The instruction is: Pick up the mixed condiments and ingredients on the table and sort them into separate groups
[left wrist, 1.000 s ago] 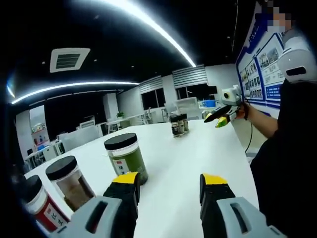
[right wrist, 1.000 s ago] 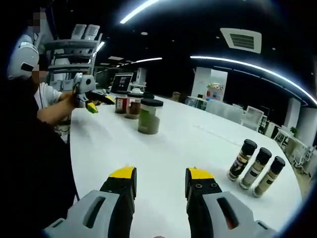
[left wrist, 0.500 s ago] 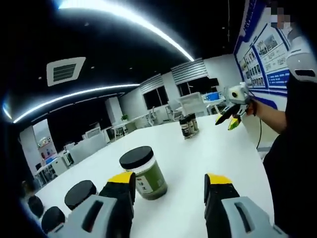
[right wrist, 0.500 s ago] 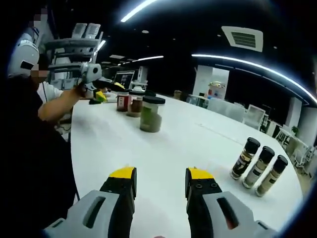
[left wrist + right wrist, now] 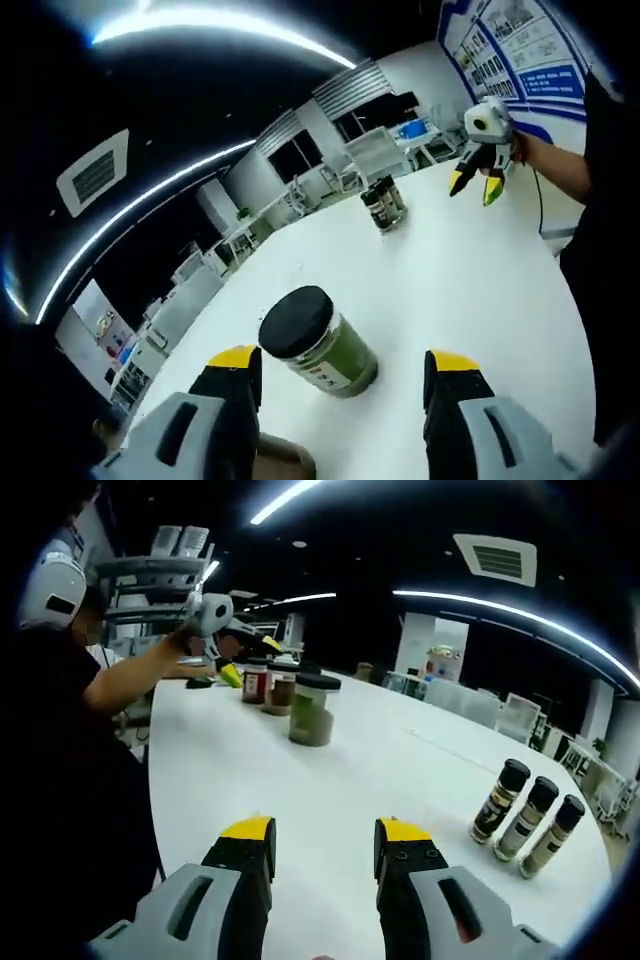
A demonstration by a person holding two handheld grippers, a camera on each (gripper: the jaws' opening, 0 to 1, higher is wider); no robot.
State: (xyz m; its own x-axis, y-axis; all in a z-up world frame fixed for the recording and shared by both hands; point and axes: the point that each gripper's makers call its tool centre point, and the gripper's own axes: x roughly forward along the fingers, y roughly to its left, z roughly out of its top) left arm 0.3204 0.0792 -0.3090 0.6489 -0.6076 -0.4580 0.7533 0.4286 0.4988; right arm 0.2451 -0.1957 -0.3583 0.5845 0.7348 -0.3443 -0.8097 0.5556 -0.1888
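A green-filled jar (image 5: 320,347) with a black lid stands on the white table (image 5: 470,280), just ahead of my left gripper (image 5: 343,362), which is open with its jaws either side of it. In the right gripper view this green jar (image 5: 311,713) stands by a red jar (image 5: 256,683) and a brown jar (image 5: 281,687), with the left gripper (image 5: 250,660) held open above them. Three slim spice bottles (image 5: 525,817) stand at the right. My right gripper (image 5: 325,832) is open over bare table (image 5: 300,780). From the left gripper view, the spice bottles (image 5: 384,205) stand far off, with the right gripper (image 5: 474,186) open beyond them.
A brown jar's top (image 5: 282,460) peeks in at the bottom between the left jaws. A person's dark sleeve (image 5: 70,780) borders the table's left edge. Office desks and chairs (image 5: 500,715) stand beyond the table.
The left gripper has moved forward and tipped down, so the green jar now lies between its jaws. In the right gripper view it has swung right, over the jars. The right gripper has barely moved.
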